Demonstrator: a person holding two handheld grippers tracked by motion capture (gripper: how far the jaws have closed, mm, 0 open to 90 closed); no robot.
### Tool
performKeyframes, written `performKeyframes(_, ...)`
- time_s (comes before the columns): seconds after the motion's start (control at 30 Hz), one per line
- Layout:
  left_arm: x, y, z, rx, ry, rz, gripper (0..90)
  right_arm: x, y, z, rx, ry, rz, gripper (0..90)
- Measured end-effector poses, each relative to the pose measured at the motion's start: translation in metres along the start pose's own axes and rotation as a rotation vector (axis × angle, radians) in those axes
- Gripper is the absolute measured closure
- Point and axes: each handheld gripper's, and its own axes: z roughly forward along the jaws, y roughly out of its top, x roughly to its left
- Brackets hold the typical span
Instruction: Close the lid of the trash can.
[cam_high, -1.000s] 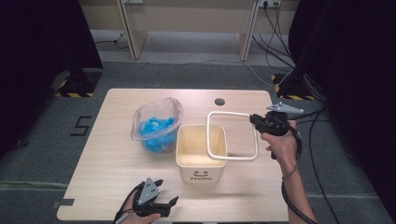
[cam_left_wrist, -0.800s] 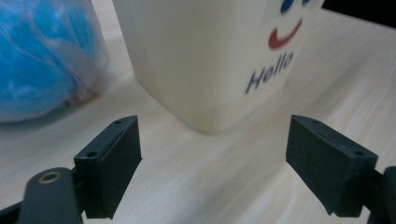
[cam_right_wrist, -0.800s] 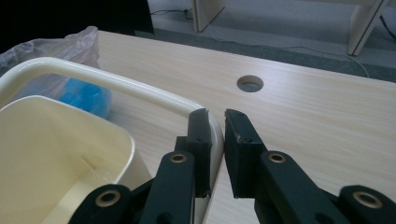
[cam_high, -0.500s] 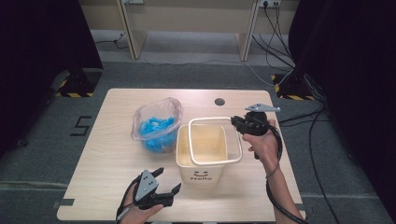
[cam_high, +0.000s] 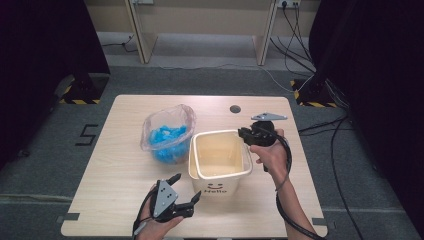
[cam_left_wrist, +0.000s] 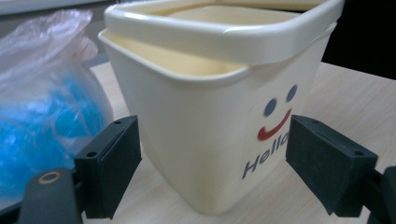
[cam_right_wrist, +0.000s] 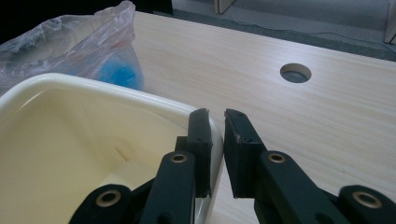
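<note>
On the left of the table, a clear plastic bag (cam_high: 167, 135) with blue pieces inside slumps just beside the cream bin (cam_high: 220, 182), which stands near the middle with its "Hello" face toward the near edge. The left gripper (cam_high: 186, 187) hovers at the near left corner of the bin with its jaws spread wide and nothing between the pads; in the left gripper view the bin's front wall lies ahead of them, untouched. The work in hand looks like fitting the loose rim ring (cam_left_wrist: 224, 35) onto the bin's mouth. The ring lies over the opening but sits skewed, with one side raised above the bin's own lip, so I judge it not yet pressed home. The right gripper (cam_right_wrist: 215, 140) is clamped on the far right edge of that ring, one jaw inside and one outside. The next move probably calls for lowering and squaring the ring until its corners match the bin's. The left gripper could steady the bin wall so that it does not slide or tip toward the bag. The light wood-grain table (cam_high: 115, 165) is otherwise bare, apart from a round cable hole (cam_high: 235, 108) on the far side. It stands on grey floor with a "5" marked at the left (cam_high: 87, 135). Black-and-yellow striped bases (cam_high: 80, 92) lie at the far left and far right, cables (cam_high: 345, 165) trail along the right, and pale furniture legs (cam_high: 137, 30) stand at the far end between dark drapes.
</note>
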Motion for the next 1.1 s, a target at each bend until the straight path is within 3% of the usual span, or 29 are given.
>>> performKeyframes(0.27, -0.005, 0.013, 0.006, -0.034, 0.024, 0.018, 17.2, 0.006, 0.001, 0.002, 0.001, 0.015, 0.000, 81.3)
performKeyframes(0.83, 0.014, 0.019, 0.002, -0.057, 0.069, -0.035, 17.2, 0.010, -0.001, -0.001, 0.003, 0.002, -0.021, 81.1)
performKeyframes(1.1, 0.017, 0.020, 0.001, -0.062, 0.064, -0.046, 17.6, 0.011, -0.004, -0.001, 0.011, 0.011, -0.018, 80.9)
